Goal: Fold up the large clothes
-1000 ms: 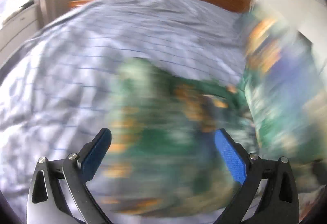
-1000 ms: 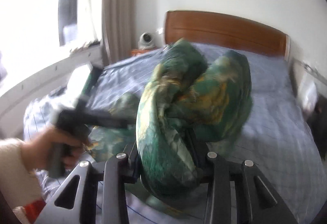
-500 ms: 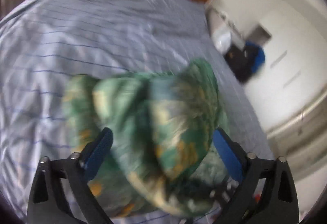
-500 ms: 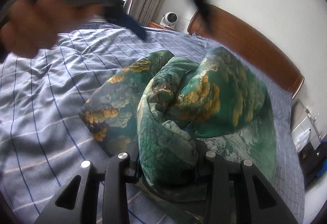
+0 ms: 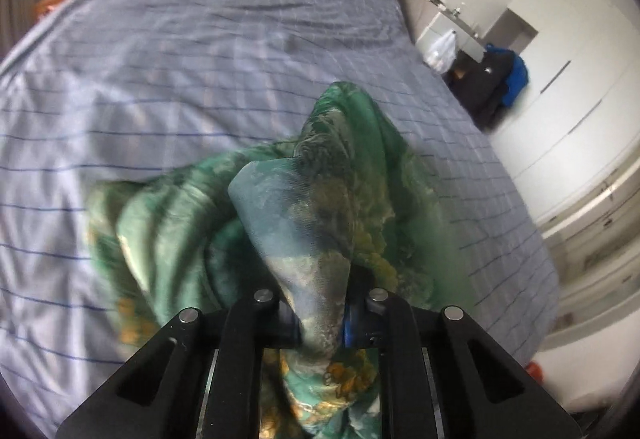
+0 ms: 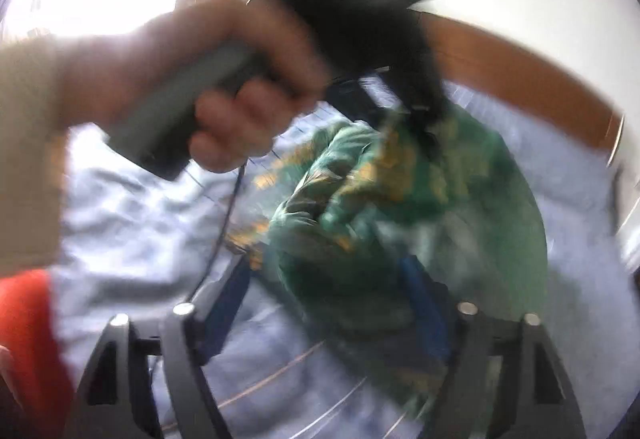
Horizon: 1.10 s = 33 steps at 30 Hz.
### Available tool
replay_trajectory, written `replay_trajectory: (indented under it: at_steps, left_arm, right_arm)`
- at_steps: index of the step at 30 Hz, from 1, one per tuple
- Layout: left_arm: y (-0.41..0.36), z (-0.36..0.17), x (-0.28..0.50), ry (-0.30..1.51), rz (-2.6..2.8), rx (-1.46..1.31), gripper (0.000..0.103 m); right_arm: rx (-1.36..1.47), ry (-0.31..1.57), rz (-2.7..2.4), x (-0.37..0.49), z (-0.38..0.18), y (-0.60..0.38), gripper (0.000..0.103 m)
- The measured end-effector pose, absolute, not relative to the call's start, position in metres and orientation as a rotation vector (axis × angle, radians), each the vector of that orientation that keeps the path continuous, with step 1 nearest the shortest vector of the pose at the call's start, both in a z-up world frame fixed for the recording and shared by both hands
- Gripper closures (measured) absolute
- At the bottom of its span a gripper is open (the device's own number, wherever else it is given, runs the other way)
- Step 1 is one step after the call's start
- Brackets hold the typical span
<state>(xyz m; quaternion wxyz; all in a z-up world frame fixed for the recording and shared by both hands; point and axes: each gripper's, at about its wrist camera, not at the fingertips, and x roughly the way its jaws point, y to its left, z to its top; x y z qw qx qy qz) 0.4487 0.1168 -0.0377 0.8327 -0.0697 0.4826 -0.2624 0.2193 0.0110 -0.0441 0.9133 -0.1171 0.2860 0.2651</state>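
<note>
Your left gripper (image 5: 320, 313) is clamped on a fold of the green patterned garment (image 5: 344, 175), which lies bunched on the striped bed sheet (image 5: 160, 71). Your right gripper (image 6: 328, 303) is opening, the blurred garment between its fingers.

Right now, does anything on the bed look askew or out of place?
Yes: the green patterned garment sits in a crumpled heap on the blue checked sheet, not laid flat. The left gripper pinches one bunched fold; the right gripper is opening beside it.
</note>
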Motion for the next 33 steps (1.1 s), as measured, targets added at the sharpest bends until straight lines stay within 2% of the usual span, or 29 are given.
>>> replay_trajectory:
  at_steps: [5,6,7,9,13,18,21,23,24,25,27,28,33]
  left_arm:
    - [0.165,-0.053,0.457,1.033,-0.484,-0.163,0.090]
    - [0.172,-0.059,0.458,1.039,-0.481,-0.180,0.089]
    - [0.176,-0.064,0.460,1.041,-0.476,-0.190,0.089]
    - [0.184,-0.076,0.461,1.045,-0.452,-0.210,0.089]
    - [0.203,-0.109,0.467,1.077,-0.421,-0.300,0.088]
    - [0.205,-0.144,0.466,1.054,-0.377,-0.371,0.083]
    - [0.203,-0.137,0.462,1.038,-0.346,-0.396,0.074]
    - [0.202,-0.121,0.456,1.028,-0.363,-0.400,0.062]
    - [0.202,-0.113,0.453,1.026,-0.377,-0.402,0.054]
    - [0.202,-0.101,0.448,1.022,-0.389,-0.401,0.042]
    - [0.203,-0.082,0.437,1.003,-0.368,-0.365,0.022]
    - [0.203,-0.074,0.432,0.990,-0.352,-0.339,0.018]
    - [0.196,-0.036,0.396,0.912,-0.242,-0.169,0.014]
  right_arm:
    - [0.026,0.606,0.465,0.245,-0.004,-0.062,0.023]
    - [0.050,0.617,0.430,0.260,-0.003,-0.074,0.027]
    - [0.071,0.631,0.401,0.278,-0.007,-0.084,0.034]
    - [0.135,0.742,0.411,0.319,-0.028,-0.091,0.038]
    - [0.175,0.936,0.430,0.353,-0.087,-0.077,0.036]
    - [0.141,0.908,0.349,0.350,-0.100,-0.065,0.036]
    - [0.114,0.913,0.324,0.354,-0.101,-0.055,0.035]
    - [0.112,0.901,0.313,0.352,-0.096,-0.052,0.025]
    - [0.110,0.888,0.310,0.348,-0.090,-0.050,0.013]
    - [0.115,0.879,0.313,0.344,-0.083,-0.050,0.004]
    - [0.158,0.876,0.334,0.333,-0.068,-0.060,0.003]
    - [0.178,0.873,0.342,0.329,-0.063,-0.065,0.003]
    - [0.197,0.818,0.315,0.303,-0.042,-0.089,0.003]
